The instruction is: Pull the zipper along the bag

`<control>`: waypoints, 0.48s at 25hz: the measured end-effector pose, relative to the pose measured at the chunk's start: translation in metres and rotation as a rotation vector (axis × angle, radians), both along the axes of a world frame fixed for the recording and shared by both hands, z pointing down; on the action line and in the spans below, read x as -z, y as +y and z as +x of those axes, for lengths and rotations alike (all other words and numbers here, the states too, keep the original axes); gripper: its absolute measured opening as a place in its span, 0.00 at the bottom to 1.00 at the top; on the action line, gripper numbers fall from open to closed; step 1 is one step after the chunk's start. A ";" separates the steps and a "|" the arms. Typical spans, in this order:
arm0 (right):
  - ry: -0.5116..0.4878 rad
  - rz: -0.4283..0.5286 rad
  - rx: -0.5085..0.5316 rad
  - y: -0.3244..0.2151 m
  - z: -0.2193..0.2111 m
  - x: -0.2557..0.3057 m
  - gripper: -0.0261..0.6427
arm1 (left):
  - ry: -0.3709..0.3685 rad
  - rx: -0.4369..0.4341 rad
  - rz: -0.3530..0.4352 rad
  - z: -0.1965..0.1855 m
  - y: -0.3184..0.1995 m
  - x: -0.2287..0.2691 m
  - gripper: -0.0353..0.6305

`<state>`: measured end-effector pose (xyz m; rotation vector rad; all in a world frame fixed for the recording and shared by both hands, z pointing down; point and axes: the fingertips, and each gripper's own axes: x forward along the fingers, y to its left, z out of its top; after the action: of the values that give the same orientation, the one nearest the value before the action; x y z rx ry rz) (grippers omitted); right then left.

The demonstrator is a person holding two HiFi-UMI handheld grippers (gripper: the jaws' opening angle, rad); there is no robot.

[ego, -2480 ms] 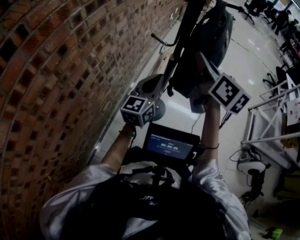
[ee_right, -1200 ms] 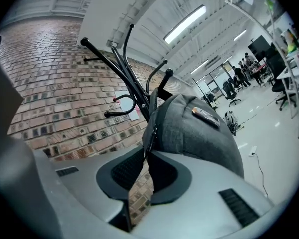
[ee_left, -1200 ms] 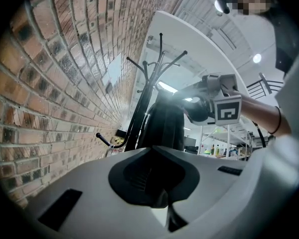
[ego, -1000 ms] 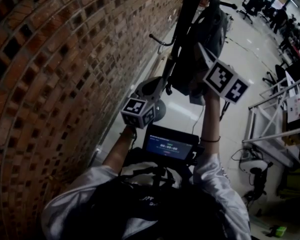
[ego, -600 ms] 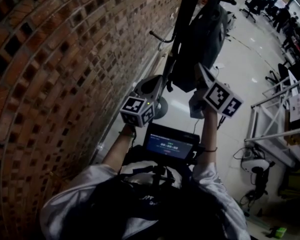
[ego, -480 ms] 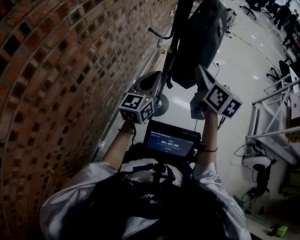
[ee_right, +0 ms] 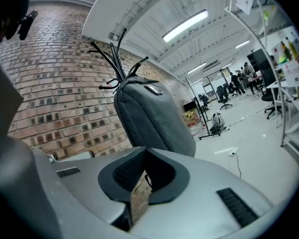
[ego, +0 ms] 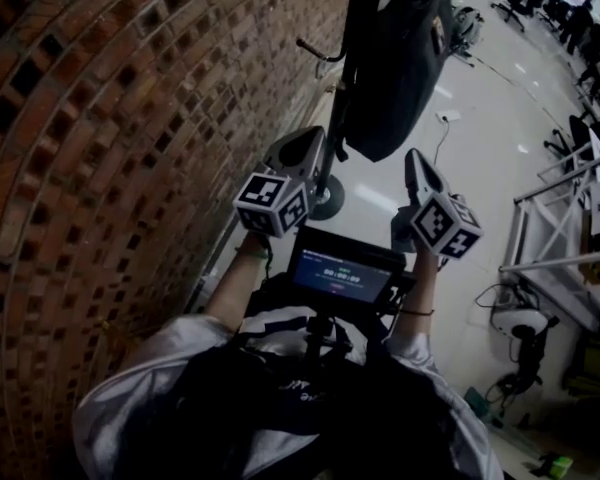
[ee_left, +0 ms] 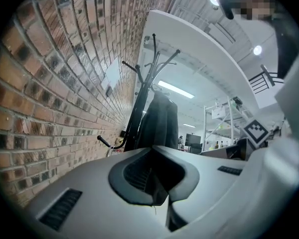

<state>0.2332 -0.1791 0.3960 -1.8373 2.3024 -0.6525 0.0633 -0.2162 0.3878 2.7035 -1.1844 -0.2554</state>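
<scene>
**Bag awaits its zipper.** A dark grey bag hung from a black coat rack beside a brick wall. It hung clear of the pale glossy floor, ahead of the 2 hand-held grippers and touching neither.

The left gripper pointed level toward the rack, its jaws together with nothing between them. The right gripper, just below the bag's bottom edge in the head view, had just been closing its jaws, which met with nothing between them.

Soft and free to swing, the bag would probably sway and buckle if tugged from 1 side alone. It looked light enough to shift at a touch. The likely approach was 1 gripper pinching the fabric beside the zipper track to steady it. The other would then take the small pull, a thin and probably slippery part needing a firm, square pinch.

The bag looked like a padded backpack with a rounded top and a smooth, matte woven shell, tapering slightly toward the bottom. It appeared full enough to hold its shape.

In the right gripper view, a small pale tab sat near the top; whether it was the zipper pull could not be told. The zipper's line could not be made out in any view.
</scene>
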 end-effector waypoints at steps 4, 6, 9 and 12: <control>-0.027 0.011 -0.011 0.016 0.020 -0.007 0.06 | -0.007 0.021 0.004 -0.002 0.006 0.002 0.06; -0.042 0.018 -0.017 0.020 0.025 -0.008 0.05 | -0.015 0.034 -0.001 -0.005 0.006 -0.001 0.06; -0.046 0.015 -0.021 0.023 0.030 -0.017 0.05 | -0.036 0.045 -0.007 -0.007 0.008 -0.007 0.06; -0.032 0.014 -0.008 0.025 0.027 -0.020 0.05 | -0.044 0.051 -0.017 -0.006 0.011 -0.012 0.06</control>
<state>0.2602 -0.1541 0.4161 -1.8156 2.2725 -0.6575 0.0574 -0.2052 0.3999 2.6805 -1.2636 -0.1925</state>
